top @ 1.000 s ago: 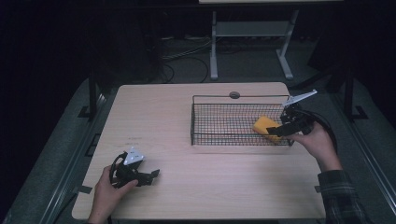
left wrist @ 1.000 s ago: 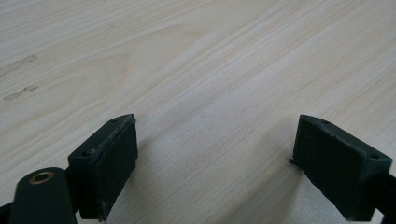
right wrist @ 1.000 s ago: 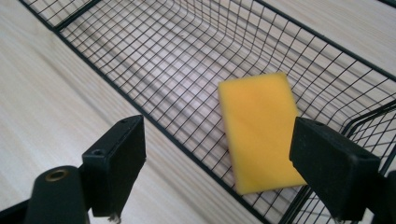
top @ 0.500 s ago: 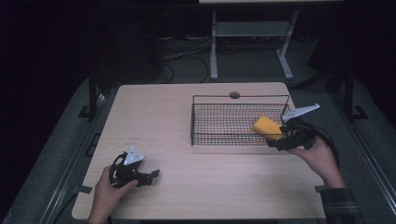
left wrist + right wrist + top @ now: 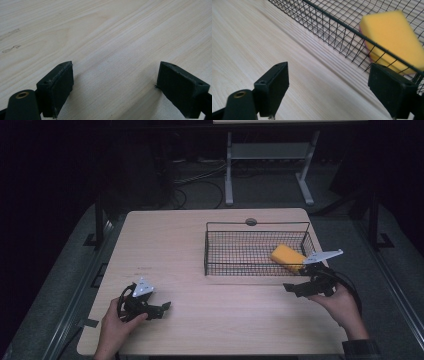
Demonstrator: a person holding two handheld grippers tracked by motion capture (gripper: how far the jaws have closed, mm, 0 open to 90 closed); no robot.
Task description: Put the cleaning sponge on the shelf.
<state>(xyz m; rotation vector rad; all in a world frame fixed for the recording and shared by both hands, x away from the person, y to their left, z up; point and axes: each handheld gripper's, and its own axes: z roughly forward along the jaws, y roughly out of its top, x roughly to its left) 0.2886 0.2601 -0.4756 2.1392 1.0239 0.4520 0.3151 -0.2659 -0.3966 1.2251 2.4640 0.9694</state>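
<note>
The sponge (image 5: 288, 256) lies in the right end of the wire basket (image 5: 235, 252), which stands by the table's (image 5: 200, 235) far right corner. Near the front left corner the left gripper (image 5: 162, 308) rests with jaws apart and empty. Just outside the basket's near right corner, the right gripper (image 5: 291, 289) hangs with jaws wide and empty.

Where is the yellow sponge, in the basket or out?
In. The yellow sponge lies inside the wire basket, at its right end, behind the mesh wall in the right gripper view.

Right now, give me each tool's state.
Left tool: open, holding nothing, over bare table.
Right tool: open, holding nothing; yellow sponge lies in the wire basket.
</note>
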